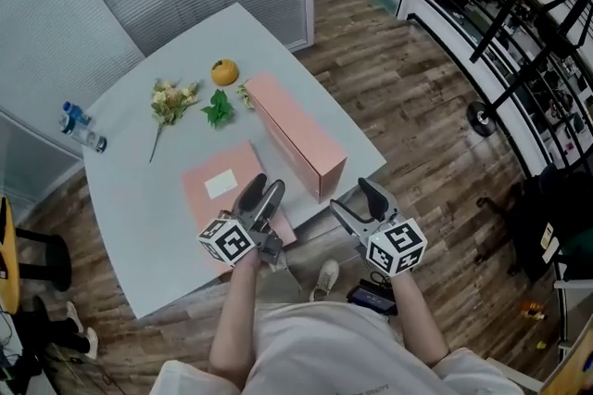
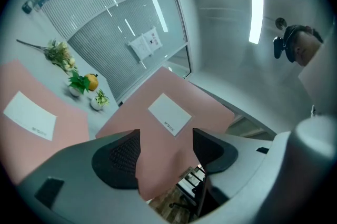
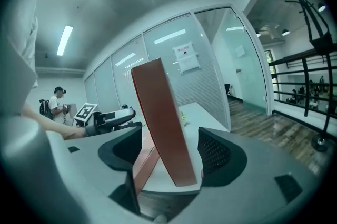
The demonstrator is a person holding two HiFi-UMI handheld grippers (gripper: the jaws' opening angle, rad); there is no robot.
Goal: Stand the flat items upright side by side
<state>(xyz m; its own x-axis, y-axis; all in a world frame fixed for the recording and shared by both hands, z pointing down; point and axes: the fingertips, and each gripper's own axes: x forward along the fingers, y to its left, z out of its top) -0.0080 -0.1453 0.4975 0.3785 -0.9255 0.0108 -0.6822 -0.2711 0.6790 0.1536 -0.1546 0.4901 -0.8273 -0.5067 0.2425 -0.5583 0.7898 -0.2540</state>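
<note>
One pink flat box (image 1: 298, 135) stands upright on its long edge along the table's right side. Its narrow end (image 3: 160, 123) shows between the jaws of my right gripper (image 1: 354, 197), which is open just off the table's near corner; the pads do not press on it. A second pink box (image 1: 227, 189) with a white label lies flat to the left. My left gripper (image 1: 264, 191) hovers over the flat box's near right corner, open. The upright box's labelled face (image 2: 168, 112) shows broad-on beyond the left jaws, not clamped. The flat box (image 2: 31, 112) lies to their left.
On the white table (image 1: 139, 226) at the far side lie dried flowers (image 1: 171, 101), a green sprig (image 1: 220, 110) and an orange (image 1: 223, 71). A water bottle (image 1: 82, 126) lies at the left edge. Glass walls stand behind; a black rack (image 1: 519, 22) is at the right.
</note>
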